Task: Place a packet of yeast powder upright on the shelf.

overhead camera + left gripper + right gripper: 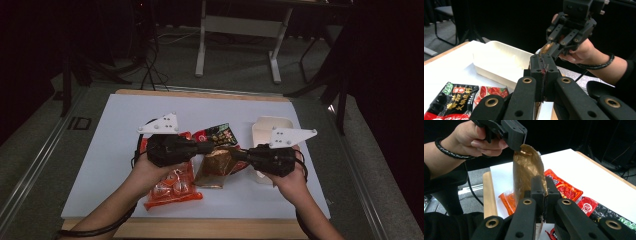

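A: High view notes. Brown glossy foil pouch (216, 167) hangs over the white table sheet (115, 150), pinched at both top corners. Left gripper (216, 148) clamps its left edge, jaws fully together on the foil. Right gripper (234, 154) clamps the right edge the same way.

B: What lies about the pouch?

A: Orange-red plastic snack packet (174, 190) just left of it, flat on the sheet. Black and red sauce sachet (216, 134) just behind it. White rectangular paper box (265, 129) behind and to its right, near the right gripper.

B: Left gripper view?

A: Left gripper (543, 70) jaws pressed shut, a thin sliver of pouch edge between them. Right gripper (554, 48) faces it from beyond, gripping the pouch's (547, 48) far corner. Box (499, 62) sits behind and left of the pouch; sauce sachet (451, 100) lies lower left.

B: Right gripper view?

A: Right gripper (545, 187) jaws closed on the pouch (524, 170), which stands tall and upright. Left gripper (520, 145) bites the pouch's top corner from above. Snack packet (507, 200) lies under the pouch; sauce sachet (599, 212) is off to its right.
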### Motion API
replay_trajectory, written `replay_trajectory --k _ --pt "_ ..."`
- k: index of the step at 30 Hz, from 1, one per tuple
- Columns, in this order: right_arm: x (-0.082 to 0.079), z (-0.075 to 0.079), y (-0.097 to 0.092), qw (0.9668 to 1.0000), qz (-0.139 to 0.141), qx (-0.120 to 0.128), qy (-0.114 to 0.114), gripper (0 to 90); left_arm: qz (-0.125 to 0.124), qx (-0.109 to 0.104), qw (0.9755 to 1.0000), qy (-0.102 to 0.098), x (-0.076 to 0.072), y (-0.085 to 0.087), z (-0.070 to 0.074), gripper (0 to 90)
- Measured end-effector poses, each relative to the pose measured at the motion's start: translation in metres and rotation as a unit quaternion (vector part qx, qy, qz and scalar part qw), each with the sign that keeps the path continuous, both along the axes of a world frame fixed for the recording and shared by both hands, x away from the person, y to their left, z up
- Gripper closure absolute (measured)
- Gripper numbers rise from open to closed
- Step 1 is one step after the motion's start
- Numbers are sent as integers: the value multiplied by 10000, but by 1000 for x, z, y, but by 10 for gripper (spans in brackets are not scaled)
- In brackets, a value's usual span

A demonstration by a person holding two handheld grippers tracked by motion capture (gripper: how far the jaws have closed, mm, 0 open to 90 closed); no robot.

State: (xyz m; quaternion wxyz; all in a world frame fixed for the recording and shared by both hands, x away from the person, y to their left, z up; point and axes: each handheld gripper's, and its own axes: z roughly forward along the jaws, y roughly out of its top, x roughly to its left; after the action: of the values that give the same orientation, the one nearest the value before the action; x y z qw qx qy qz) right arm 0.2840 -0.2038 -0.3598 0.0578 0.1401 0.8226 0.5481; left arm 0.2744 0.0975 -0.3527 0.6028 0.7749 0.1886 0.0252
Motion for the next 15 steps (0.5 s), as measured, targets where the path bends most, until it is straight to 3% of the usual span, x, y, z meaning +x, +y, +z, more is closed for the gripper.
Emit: replay_trajectory --k 4,6,9,13,15 --pt "3 5 2 9999 90 -17 43 897 -46 -27 10000 40 0 3 0 878" --pt "5 7 3 9999 124 -70 11 897 -49 -2 10000 20 1 5 0 828" --pt "8 11 4 9998 158 -99 -16 898 11 46 10000 -74 0 7 -1 641" --pt "12 20 0 9997 196 -111 -62 897 167 37 9995 -269 -3 13 -4 469" --pt "14 25 -2 9998 162 -112 -78 897 171 -110 9995 -243 -3 18 -5 377"
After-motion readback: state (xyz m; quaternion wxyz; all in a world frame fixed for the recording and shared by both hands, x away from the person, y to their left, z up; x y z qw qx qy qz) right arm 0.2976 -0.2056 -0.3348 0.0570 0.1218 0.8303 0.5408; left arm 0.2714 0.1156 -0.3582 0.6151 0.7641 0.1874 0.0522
